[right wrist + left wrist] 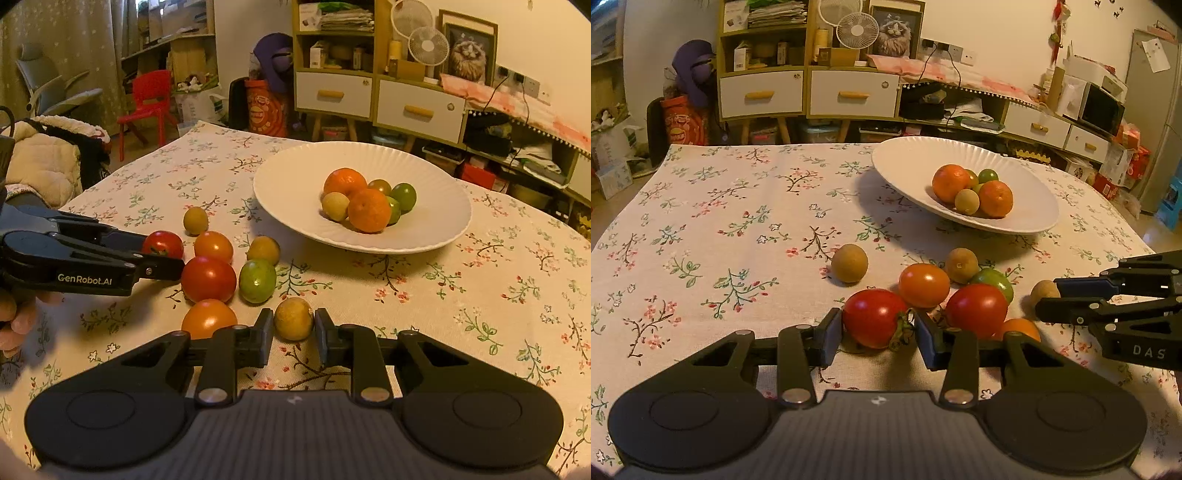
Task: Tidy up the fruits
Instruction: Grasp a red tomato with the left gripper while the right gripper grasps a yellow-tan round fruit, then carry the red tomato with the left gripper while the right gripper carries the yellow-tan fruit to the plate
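My left gripper (pixel 877 325) has its blue pads pressed on both sides of a red tomato (pixel 873 317) that rests on the tablecloth. My right gripper (pixel 293 325) is shut on a small brown round fruit (pixel 293 318), also on the cloth. Between the two lie another red tomato (pixel 208 278), two orange tomatoes (pixel 213 245) (pixel 208 318), a green tomato (pixel 257 280) and two more brown fruits (pixel 195 220) (pixel 263 250). Beyond them a white plate (pixel 424 236) holds two oranges (pixel 369 209), green tomatoes and a brown fruit.
A floral tablecloth (pixel 720 229) covers the table. Shelves with drawers (pixel 809 92), a red chair (pixel 149 98) and clutter stand behind the far edge. A person's fingers (pixel 14 317) hold the left gripper at the left side.
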